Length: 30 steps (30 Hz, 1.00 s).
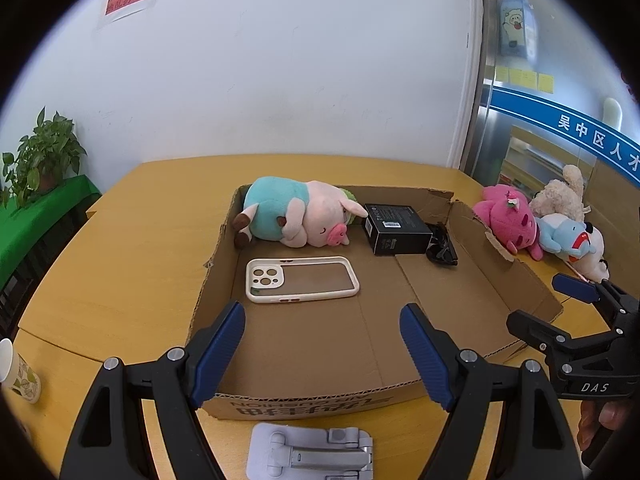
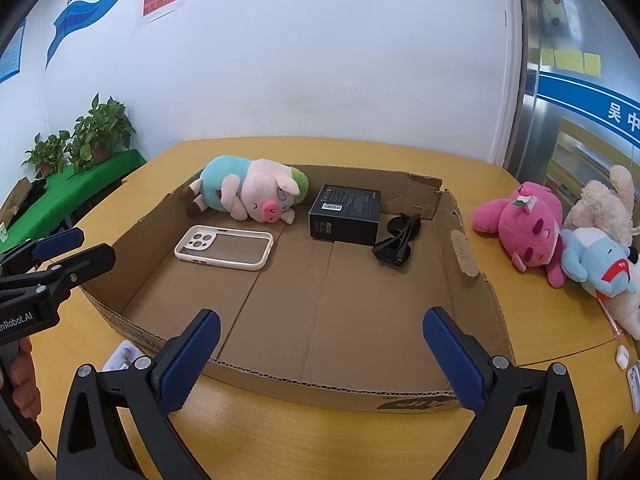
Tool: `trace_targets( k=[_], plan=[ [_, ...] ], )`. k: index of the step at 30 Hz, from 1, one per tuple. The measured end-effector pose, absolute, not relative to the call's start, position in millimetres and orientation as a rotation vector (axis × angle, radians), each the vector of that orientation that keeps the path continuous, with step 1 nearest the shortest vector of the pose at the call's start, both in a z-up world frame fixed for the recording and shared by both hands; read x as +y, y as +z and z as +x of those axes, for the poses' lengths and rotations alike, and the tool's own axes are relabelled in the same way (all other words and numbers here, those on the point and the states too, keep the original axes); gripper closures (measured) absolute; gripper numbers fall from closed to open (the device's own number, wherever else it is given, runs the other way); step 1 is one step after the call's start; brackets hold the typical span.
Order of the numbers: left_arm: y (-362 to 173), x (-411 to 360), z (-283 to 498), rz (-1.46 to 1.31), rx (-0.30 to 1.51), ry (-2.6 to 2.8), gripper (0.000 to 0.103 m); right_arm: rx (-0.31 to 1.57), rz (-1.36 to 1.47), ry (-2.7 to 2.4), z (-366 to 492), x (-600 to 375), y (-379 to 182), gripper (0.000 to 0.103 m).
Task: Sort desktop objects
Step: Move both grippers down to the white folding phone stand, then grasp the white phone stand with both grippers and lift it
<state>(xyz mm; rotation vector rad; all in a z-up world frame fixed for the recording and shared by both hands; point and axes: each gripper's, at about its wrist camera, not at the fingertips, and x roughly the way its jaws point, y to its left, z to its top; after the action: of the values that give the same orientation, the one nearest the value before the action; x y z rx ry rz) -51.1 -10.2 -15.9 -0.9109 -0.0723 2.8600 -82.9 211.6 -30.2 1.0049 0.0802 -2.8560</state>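
White wall and a glass door frame a yellow wooden table (image 2: 120, 420), where a shallow cardboard tray (image 2: 320, 384) sits open. Inside it lie a pig plush (image 2: 248, 192) at the far wall, a white phone case (image 2: 224, 252), a black box (image 2: 344, 216) and dark sunglasses (image 2: 394, 246) just beside the box. Outside, to the right, a pink plush (image 2: 520, 224), a blue plush (image 2: 596, 264) and a cream plush (image 2: 600, 204) lie piled against one another. A grey folding stand (image 1: 312, 452) rests on the table below the tray's near wall.

Both tools are released and hold nothing: the left gripper (image 1: 322, 348) and the right gripper (image 2: 320, 356) hover with jaws spread above the near rim.

The stand looks like the nearest item left. It lies flat, so fingers could skid over it or shove it along the table. The piled plushes may drag one another, and a low reach could catch the tray wall and shift it.
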Motion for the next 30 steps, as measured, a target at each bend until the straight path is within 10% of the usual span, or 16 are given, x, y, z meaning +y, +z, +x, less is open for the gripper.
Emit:
trace_targets(
  k=[21,24,30],
  plan=[
    [-113.1,-73.9,-28.8,-1.283,-0.137,2.599,0.025,0.084,1.248,-2.347,-78.2,101.4,-135.9,0.002],
    [-124.3,-71.5,-28.6,-1.323,-0.148,2.549,0.049,0.098,1.271,-2.327,-79.4,101.3,-145.0,0.008],
    [-134.0,-57.3,-22.9,-1.357,-0.174,2.474,0.06,0.067,1.248,-2.313,-80.3,115.1,-146.5,0.012]
  ],
)
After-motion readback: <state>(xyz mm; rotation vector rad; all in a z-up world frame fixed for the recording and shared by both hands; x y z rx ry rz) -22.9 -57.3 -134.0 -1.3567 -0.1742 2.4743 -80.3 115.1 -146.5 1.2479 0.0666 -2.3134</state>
